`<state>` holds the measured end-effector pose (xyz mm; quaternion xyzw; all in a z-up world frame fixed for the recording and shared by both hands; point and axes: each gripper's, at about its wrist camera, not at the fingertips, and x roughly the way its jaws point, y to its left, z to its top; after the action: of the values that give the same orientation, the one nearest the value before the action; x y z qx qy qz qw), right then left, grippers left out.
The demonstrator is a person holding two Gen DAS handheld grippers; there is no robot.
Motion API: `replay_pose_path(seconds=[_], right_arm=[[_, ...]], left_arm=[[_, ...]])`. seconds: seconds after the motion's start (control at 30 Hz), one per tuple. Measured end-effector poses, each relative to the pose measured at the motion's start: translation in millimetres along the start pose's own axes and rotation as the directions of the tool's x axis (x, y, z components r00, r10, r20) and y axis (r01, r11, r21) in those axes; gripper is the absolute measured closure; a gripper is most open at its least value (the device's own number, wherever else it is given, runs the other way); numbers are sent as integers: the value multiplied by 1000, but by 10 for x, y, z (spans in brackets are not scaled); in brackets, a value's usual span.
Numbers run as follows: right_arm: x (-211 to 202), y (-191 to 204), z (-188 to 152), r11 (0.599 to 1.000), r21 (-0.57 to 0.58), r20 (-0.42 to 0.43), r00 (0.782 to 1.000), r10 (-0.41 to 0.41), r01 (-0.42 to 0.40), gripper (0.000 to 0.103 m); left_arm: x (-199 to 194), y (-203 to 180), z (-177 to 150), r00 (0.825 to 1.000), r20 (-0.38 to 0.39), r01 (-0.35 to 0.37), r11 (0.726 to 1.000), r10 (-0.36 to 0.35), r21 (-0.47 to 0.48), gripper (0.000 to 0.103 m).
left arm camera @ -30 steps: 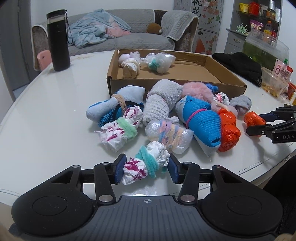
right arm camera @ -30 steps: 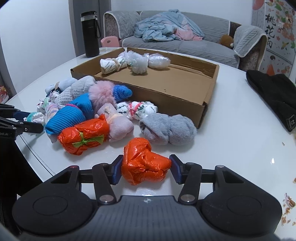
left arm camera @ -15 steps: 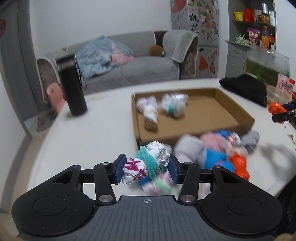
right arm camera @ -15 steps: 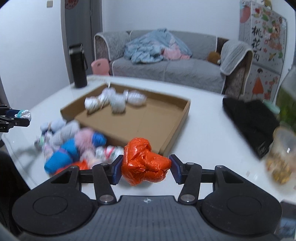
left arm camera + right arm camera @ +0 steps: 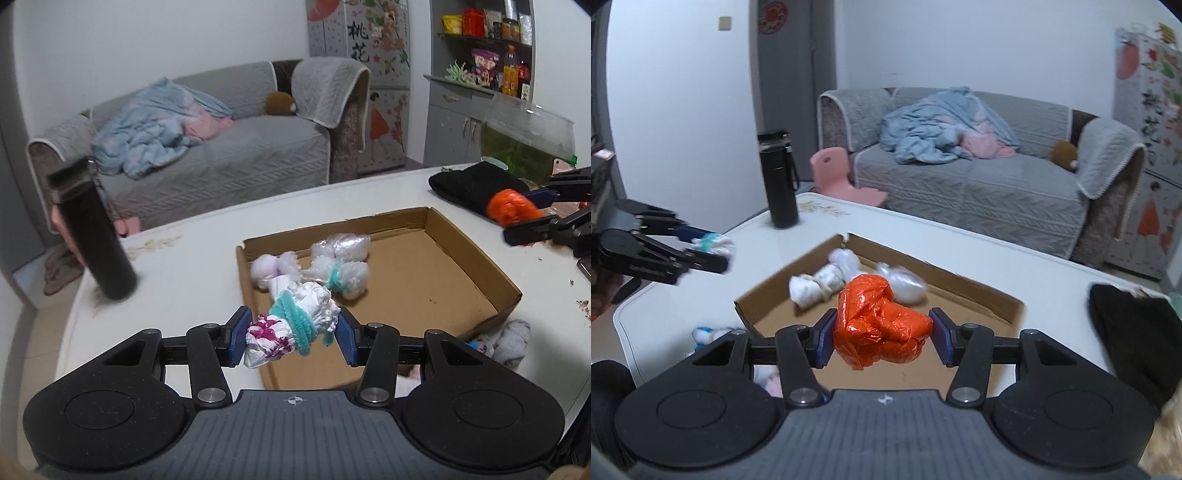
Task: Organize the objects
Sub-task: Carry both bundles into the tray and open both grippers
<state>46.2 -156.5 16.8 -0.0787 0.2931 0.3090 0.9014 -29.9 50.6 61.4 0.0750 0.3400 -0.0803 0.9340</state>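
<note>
My left gripper is shut on a white and magenta bag bundle tied with a teal band, held in the air over the near left corner of the cardboard box. My right gripper is shut on an orange plastic bundle, held above the box's near side. Three tied white bundles lie in the box's far left part. Each gripper shows in the other's view: the right one, the left one.
A black flask stands on the white table left of the box. A black garment lies at the far right by a glass bowl. A grey sock roll lies by the box's near right corner. A sofa stands behind.
Both grippers have lifted their bundles off the table, away from the pile, and moved up over the box. The pile has dropped out of view below.
</note>
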Motion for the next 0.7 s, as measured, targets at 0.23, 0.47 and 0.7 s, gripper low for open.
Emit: replay_pose_path(seconds=[0.23, 0.47, 0.7], right_arm=[[370, 160, 134, 997, -48, -50, 997, 51, -53, 54], [629, 256, 124, 994, -74, -115, 991, 75, -84, 54], [853, 235, 67, 993, -62, -178, 980, 92, -105, 54]], left_arm=[[316, -77, 84, 997, -58, 61, 998, -60, 28, 48], [564, -99, 41, 991, -109, 90, 994, -84, 55, 48], [802, -74, -65, 979, -184, 101, 993, -89, 55, 48]])
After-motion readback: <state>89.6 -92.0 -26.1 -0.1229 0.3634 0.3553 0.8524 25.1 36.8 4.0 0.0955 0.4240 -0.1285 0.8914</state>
